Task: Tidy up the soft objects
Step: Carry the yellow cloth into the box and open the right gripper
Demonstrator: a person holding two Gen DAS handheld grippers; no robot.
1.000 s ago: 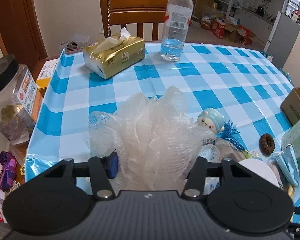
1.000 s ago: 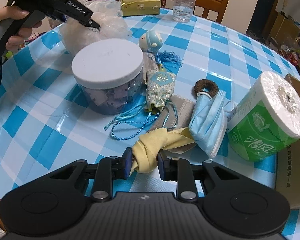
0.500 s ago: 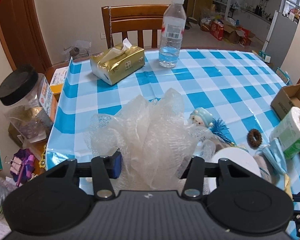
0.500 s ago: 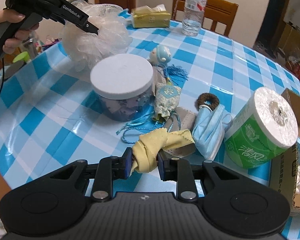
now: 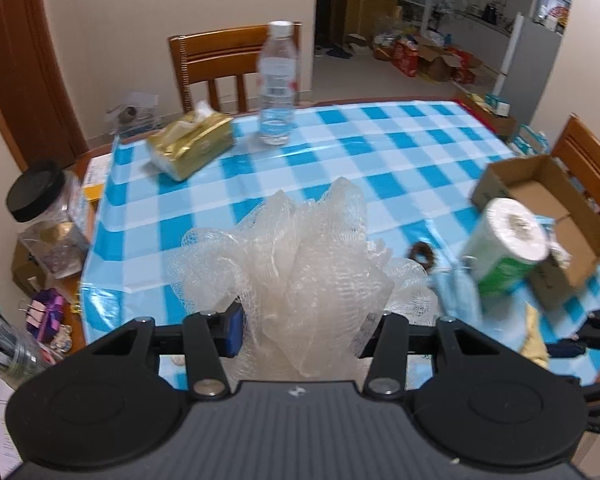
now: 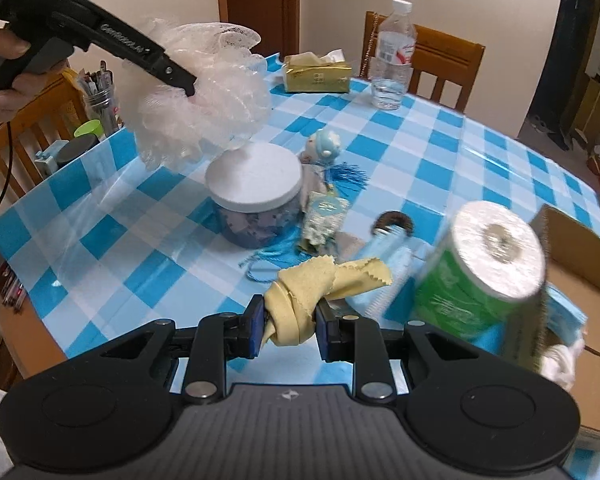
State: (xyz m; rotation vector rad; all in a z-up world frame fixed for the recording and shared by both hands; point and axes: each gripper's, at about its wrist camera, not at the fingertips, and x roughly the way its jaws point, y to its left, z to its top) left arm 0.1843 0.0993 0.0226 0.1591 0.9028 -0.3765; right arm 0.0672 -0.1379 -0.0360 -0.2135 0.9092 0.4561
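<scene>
Left hand-held gripper (image 5: 302, 332) grips one mesh sponge (image 5: 300, 256); right hand-held gripper (image 6: 290, 330), one yellow cloth (image 6: 312, 292).

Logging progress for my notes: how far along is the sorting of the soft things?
Mid-job. Some white and blue soft items already lie in the brown cardboard box. In hand: the left gripper holds the white mesh bath pouf; the right gripper holds the yellow cloth. Left: the blue face mask.

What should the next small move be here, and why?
Probably carry both loads toward the cardboard box at the right. The left gripper holds the mesh pouf well above the table, and the right gripper has its jaws shut on the yellow cloth, also lifted. The box is open and seems to hold other soft items already.
</scene>
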